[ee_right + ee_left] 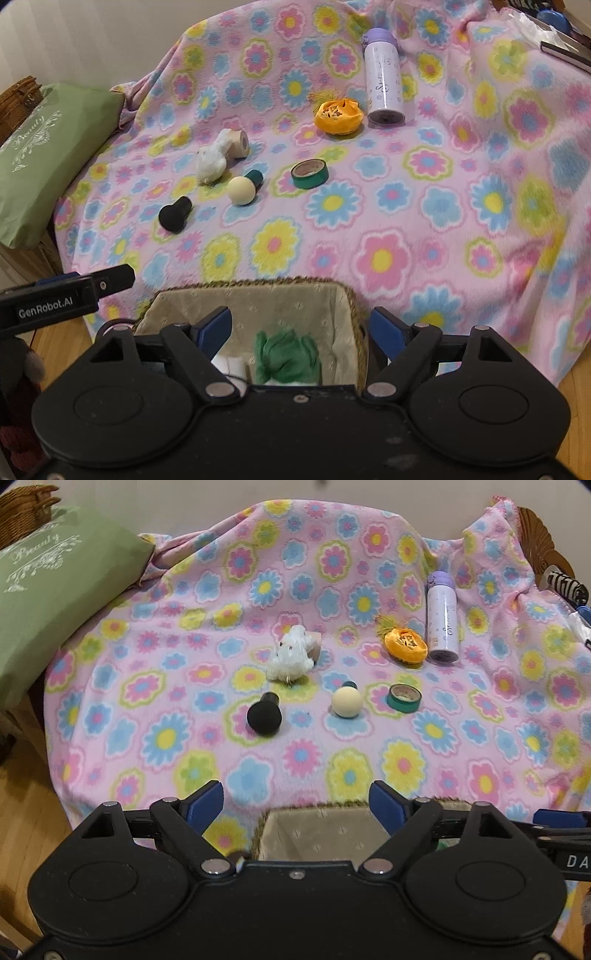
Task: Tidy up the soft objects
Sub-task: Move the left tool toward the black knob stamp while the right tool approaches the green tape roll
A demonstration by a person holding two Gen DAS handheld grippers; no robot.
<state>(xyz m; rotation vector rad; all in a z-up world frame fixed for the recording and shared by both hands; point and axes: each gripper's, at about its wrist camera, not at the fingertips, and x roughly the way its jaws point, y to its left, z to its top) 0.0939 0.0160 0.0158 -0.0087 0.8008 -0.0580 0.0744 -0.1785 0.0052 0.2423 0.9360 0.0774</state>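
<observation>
1. Nearest the lens in the left wrist view, the left gripper (297, 805) fills the bottom of the frame, its blue-padded fingers (207, 805) spread apart with nothing between them

2. Just beyond those fingers, at bottom centre, sits a woven basket (317, 806) with a pale cloth lining; only its far end shows

3. At upper left lies a green pillow (55, 602) with white lettering, its edge beside the flowered blanket (406, 768) that covers the rest of the surface

4. Mid-frame, left to right: a black puff (264, 716), a white plush (290, 655) above it with a tan roll (314, 646) touching its right side, a cream puff (346, 701), a green tape ring (404, 698)

5. Higher on the right, an orange pouch (406, 644) lies just beside a lilac bottle (441, 616) lying on its side

6. In the right wrist view, the right gripper (301, 328) spans the bottom, fingers (216, 326) parted and holding nothing, poised over the basket (258, 282)

7. Inside the basket lies a green cloth (286, 356), with something white (231, 363) to its left, both partly hidden by the gripper body

8. At left edge the other gripper's black finger (110, 280) pokes in

9. Farther up lie the black puff (173, 216), plush (210, 160), cream puff (242, 190), tape ring (309, 173), pouch (338, 116) and bottle (382, 77)
</observation>
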